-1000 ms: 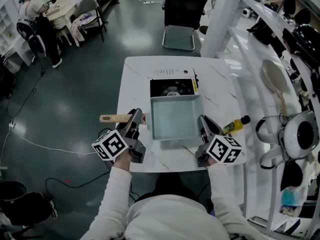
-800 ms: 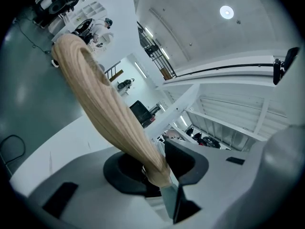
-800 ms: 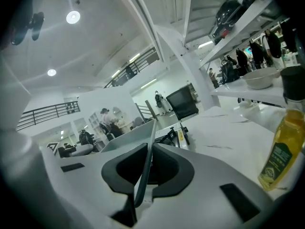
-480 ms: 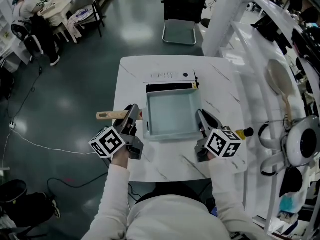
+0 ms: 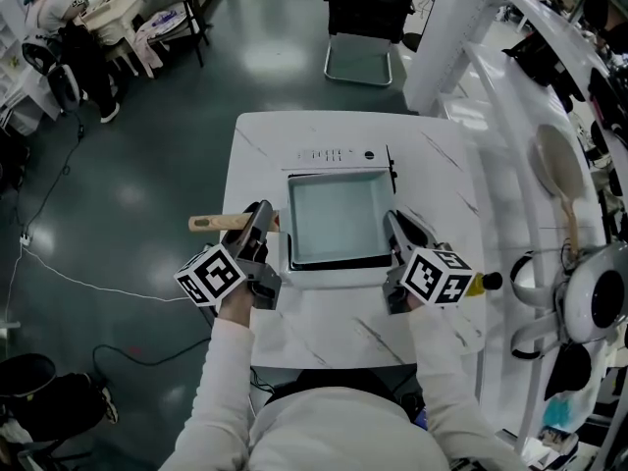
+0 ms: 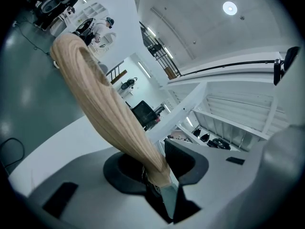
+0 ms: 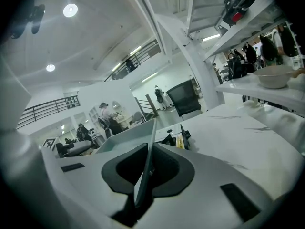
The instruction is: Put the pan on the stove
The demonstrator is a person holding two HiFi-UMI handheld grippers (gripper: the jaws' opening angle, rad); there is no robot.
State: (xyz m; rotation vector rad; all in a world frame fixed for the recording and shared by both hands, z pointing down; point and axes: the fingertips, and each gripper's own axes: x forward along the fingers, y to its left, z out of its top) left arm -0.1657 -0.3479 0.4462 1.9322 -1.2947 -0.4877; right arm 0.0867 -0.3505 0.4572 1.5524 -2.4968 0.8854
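A square pale grey-blue pan (image 5: 339, 217) lies level over the portable stove (image 5: 334, 154) at the middle of the white table (image 5: 260, 145); only the stove's back control strip shows. The pan's wooden handle (image 5: 216, 223) sticks out to the left. My left gripper (image 5: 263, 216) is shut on that handle near its root; in the left gripper view the handle (image 6: 105, 104) runs up and away from between the jaws (image 6: 159, 173). My right gripper (image 5: 397, 226) is shut on the pan's right rim, and the thin rim (image 7: 148, 147) stands edge-on between the jaws (image 7: 145, 175).
A small bottle with a black cap (image 5: 486, 283) lies on the table just right of the right gripper. White shelves with a bowl and kitchenware (image 5: 554, 165) run along the right. A black chair (image 5: 363, 27) stands behind the table. People sit at a desk (image 5: 69, 18) far left.
Both grippers carried the pan away from me and over the stove. The black burner, open to view a second ago, is now covered by the pan.
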